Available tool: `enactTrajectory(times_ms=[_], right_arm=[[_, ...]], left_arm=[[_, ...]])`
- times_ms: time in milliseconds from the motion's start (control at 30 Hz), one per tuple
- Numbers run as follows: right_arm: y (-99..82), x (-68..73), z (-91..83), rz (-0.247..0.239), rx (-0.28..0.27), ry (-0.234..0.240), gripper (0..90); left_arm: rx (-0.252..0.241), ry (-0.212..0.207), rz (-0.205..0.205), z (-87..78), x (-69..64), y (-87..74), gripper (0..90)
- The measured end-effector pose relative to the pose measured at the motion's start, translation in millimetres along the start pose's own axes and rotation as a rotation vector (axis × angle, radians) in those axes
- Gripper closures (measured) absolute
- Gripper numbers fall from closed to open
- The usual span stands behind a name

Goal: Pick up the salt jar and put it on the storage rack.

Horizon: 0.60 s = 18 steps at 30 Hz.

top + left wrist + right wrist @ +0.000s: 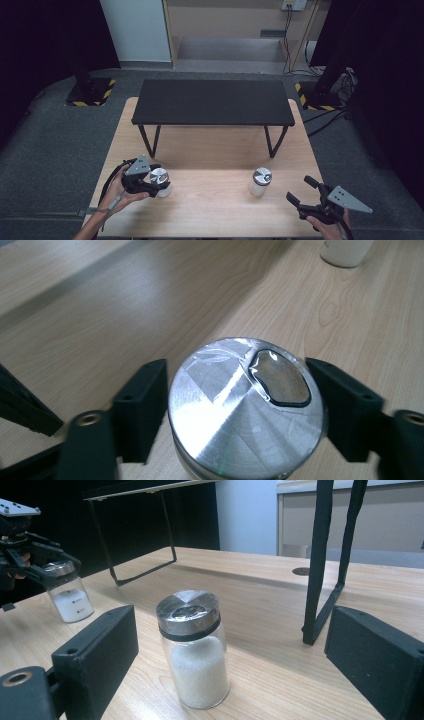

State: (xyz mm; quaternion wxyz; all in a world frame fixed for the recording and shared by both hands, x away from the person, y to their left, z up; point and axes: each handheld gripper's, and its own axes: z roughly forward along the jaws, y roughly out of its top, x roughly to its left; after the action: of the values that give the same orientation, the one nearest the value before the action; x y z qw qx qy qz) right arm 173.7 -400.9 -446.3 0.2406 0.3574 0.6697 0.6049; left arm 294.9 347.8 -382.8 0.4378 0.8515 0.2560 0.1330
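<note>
left gripper clamps the left shaker (silver lid), right gripper spread wide before the other shaker.

Pale wood-grain table, matt and smooth. Two clear glass jars wear brushed, shiny metal lids. Gripper jaws look matt black plastic.

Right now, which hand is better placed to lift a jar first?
Left. The left gripper has its jaws around the lid of the left jar, apparently gripping. The right gripper is open, with the right jar ahead of its jaws, untouched.
</note>
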Motion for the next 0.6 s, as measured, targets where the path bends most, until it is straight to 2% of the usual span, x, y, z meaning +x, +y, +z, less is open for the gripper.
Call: enactTrajectory(times_ms=[333, 433, 600], right_arm=[[-0.1, 0.0, 0.1, -0.001, -0.001, -0.001, 6.9], [-0.2, 0.0, 0.1, -0.003, -0.001, 0.0, 6.9], [-0.3, -0.4, 0.6, -0.001, 0.002, 0.0, 6.9]], left_arm=[[-0.009, 0.005, -0.002, -0.7, -2.2, -1.7, 34.2], [-0.006, 0.004, 0.014, -1.2, -3.9, -0.5, 34.2], [-0.009, -0.023, 0.017, -1.1, -5.5, 3.9, 34.2]])
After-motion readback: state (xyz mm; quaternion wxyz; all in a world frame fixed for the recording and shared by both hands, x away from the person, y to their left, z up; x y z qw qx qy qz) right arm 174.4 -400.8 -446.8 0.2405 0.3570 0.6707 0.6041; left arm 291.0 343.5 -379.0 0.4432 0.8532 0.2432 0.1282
